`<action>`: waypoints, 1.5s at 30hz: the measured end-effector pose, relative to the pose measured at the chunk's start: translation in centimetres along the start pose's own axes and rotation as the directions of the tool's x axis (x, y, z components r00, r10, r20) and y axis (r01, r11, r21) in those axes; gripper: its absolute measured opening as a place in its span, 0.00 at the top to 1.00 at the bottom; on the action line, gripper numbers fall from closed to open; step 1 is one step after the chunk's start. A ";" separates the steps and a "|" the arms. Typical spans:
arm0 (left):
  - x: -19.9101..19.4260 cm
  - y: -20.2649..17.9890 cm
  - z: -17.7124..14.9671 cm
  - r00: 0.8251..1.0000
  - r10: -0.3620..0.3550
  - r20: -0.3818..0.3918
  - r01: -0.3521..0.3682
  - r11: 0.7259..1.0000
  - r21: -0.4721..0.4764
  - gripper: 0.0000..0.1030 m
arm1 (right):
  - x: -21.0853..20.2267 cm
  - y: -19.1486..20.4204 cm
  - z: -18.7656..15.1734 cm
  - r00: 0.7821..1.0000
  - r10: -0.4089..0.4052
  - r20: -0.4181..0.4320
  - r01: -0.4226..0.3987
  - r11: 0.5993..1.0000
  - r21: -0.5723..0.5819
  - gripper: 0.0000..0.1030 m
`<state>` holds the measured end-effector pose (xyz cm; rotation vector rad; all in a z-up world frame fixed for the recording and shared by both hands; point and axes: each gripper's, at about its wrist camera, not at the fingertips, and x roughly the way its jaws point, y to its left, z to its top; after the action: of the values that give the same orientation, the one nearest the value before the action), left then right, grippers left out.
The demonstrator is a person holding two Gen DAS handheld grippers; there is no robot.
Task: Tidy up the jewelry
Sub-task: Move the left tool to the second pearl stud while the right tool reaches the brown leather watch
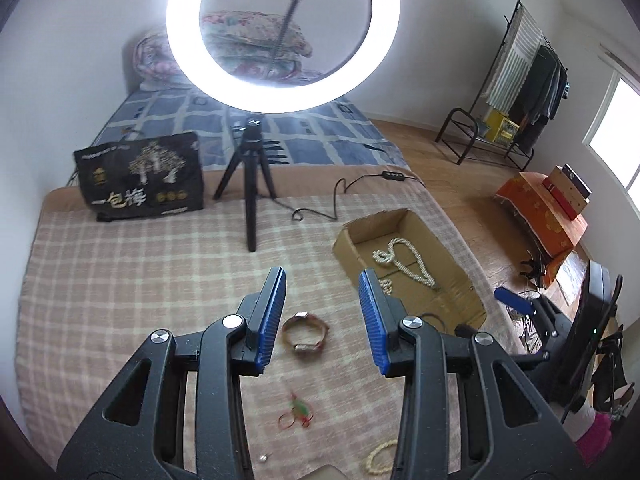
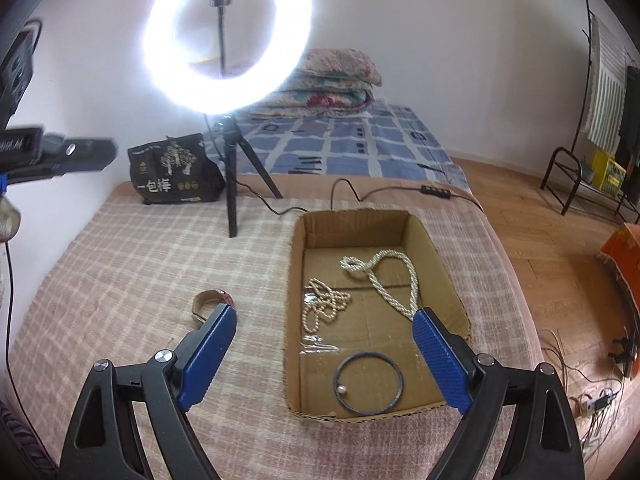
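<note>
Both claws hung over the checked bed cover [image 1: 140, 264] with nothing between their blue pads. Left claw [image 1: 322, 280] stood partly apart above a woven bracelet [image 1: 305, 334] lying on the cover, a red-and-green trinket [image 1: 298, 414] nearer still. Right claw [image 2: 324, 318] stood wide apart over the near end of the cardboard box [image 2: 296, 280]. Inside the box lay a rope necklace [image 2: 394, 280], a tangled bead chain [image 2: 324, 304] to its left, and a dark bangle [image 2: 368, 383] near the front wall.
</note>
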<state>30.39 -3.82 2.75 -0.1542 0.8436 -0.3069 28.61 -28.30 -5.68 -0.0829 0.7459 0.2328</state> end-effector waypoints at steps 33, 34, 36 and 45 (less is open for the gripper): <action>0.8 6.6 -18.6 0.962 -0.053 -0.268 0.048 0.999 -0.024 0.63 | 4.3 11.3 -2.1 0.949 0.277 -0.153 -0.315 0.864 -0.393 0.40; 1.2 6.6 -18.8 0.959 -0.055 -0.279 0.051 0.998 -0.023 0.63 | 4.8 11.5 -2.1 0.947 0.277 -0.164 -0.320 0.862 -0.393 0.44; 2.1 6.6 -19.5 0.951 -0.051 -0.304 0.052 0.999 -0.006 0.63 | 6.0 11.9 -2.1 0.938 0.285 -0.196 -0.341 0.858 -0.385 0.46; 4.6 5.5 -20.9 0.940 0.016 -0.341 0.024 0.993 0.114 0.63 | 10.5 13.9 -1.8 0.933 0.225 -0.280 -0.338 0.814 -0.472 0.50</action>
<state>18.63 -0.44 -15.68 0.0084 1.1673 -0.3925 31.56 -13.22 -13.98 -0.5181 0.8936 0.7208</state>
